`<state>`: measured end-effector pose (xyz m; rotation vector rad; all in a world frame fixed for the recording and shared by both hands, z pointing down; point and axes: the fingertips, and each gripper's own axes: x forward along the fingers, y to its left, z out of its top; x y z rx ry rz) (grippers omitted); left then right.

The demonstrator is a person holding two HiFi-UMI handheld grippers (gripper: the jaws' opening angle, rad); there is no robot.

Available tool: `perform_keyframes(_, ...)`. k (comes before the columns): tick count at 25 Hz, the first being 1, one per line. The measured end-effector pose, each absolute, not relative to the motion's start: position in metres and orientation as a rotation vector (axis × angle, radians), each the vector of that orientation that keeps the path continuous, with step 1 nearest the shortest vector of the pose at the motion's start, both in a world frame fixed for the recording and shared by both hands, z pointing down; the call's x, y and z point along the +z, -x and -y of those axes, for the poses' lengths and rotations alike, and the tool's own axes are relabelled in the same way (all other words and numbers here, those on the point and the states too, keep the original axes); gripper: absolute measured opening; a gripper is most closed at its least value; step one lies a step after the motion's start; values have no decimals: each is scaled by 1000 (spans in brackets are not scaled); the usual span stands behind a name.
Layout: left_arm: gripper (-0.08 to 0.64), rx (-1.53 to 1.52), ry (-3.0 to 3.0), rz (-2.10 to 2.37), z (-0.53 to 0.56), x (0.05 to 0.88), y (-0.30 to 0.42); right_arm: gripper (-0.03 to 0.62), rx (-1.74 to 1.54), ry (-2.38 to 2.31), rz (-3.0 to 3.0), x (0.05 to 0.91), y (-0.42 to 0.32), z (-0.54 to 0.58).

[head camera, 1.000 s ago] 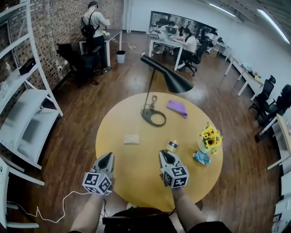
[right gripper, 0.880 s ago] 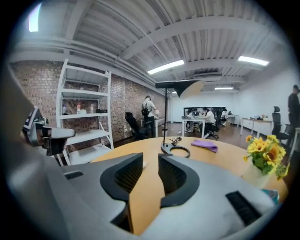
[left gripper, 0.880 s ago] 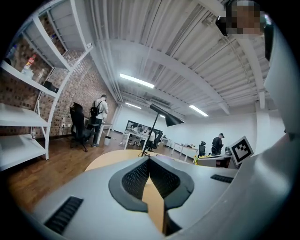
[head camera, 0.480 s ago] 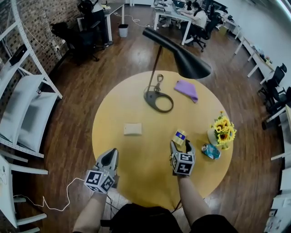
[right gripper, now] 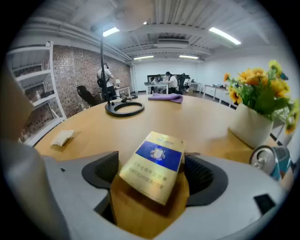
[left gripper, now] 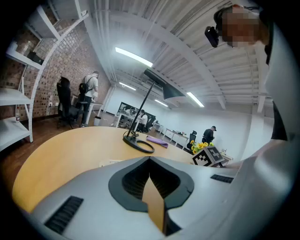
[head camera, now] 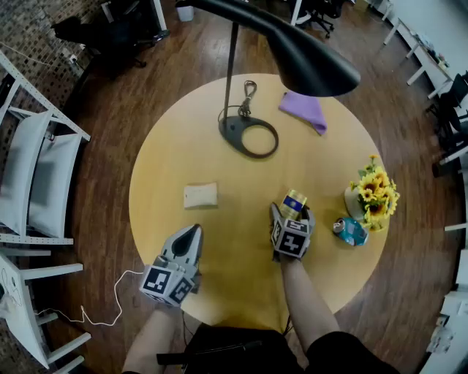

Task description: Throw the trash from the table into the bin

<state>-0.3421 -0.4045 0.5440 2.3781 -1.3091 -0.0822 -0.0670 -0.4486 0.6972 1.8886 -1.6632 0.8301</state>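
Note:
A gold and blue box (head camera: 295, 200) lies on the round yellow table (head camera: 241, 285), right of centre. My right gripper (head camera: 292, 212) points down at it, and its jaws are opening. In the right gripper view the box (right gripper: 154, 161) sits tilted between the fingers with a gap on each side, and my right gripper (right gripper: 153, 174) does not press on it. My left gripper (head camera: 191, 231) hovers at the table's near left edge, shut and empty. In its own view my left gripper (left gripper: 150, 161) shows both jaws meeting. A crumpled white napkin (head camera: 200, 195) and a crushed can (head camera: 351, 230) also lie on the table.
A black lamp stands with its ring base (head camera: 249, 136) at the table's far side and its shade (head camera: 307, 55) overhanging. A purple cloth (head camera: 303, 111) lies far right. A vase of sunflowers (head camera: 373, 193) stands beside the can. White shelving (head camera: 33, 182) is left, and a small bin (head camera: 186, 11) far off.
My right gripper has moved forward and down to the gold box, and its jaws have opened around it. My left gripper has shifted a little forward. The view now looks more steeply down.

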Motion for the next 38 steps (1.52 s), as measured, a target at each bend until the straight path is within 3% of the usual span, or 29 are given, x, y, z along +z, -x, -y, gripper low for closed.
perform_keyframes(10,2,-52,-2320,1312,396,568,337,399,853,-1813,1694,702,68,443)
perform_keyframes(27,2,-140,-2459,1285,342,496,364,399,739,-1884,1902,612,118,380)
perform_keyframes(38,1,-111,-2671,974,303,478,270,399,647,-2158,1842,568,47,300)
